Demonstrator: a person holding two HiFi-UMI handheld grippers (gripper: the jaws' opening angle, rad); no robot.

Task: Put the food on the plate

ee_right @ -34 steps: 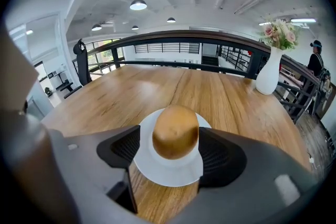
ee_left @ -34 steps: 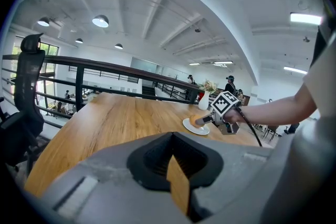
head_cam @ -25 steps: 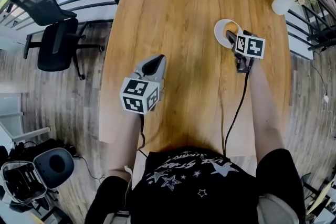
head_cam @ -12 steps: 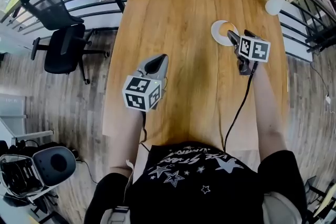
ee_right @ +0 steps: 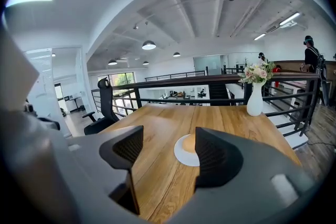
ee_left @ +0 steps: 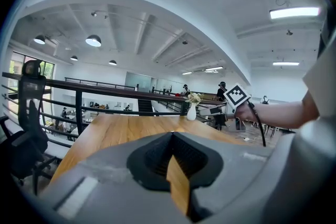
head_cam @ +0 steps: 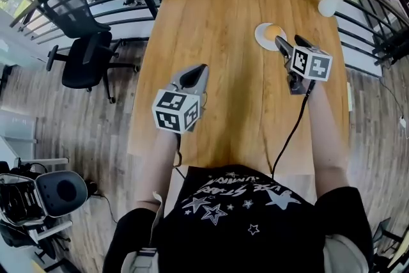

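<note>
Food (head_cam: 274, 31) on plate (head_cam: 259, 39). My right tool (ee_right: 169, 136) is wide, empty, jaws just narrowing; back off without nudging plate. Left tool (ee_left: 172, 136) closed.

Right hand-held gripper (head_cam: 280, 43) withdrawn from plate (head_cam: 259, 37), jaws narrowing, empty; food (head_cam: 274, 31) now uncovered.

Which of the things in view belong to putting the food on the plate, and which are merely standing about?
For the job: round white plate; rounded orange food, already lying on it.
Standing about: white vase of flowers; black swivel office chair.
</note>
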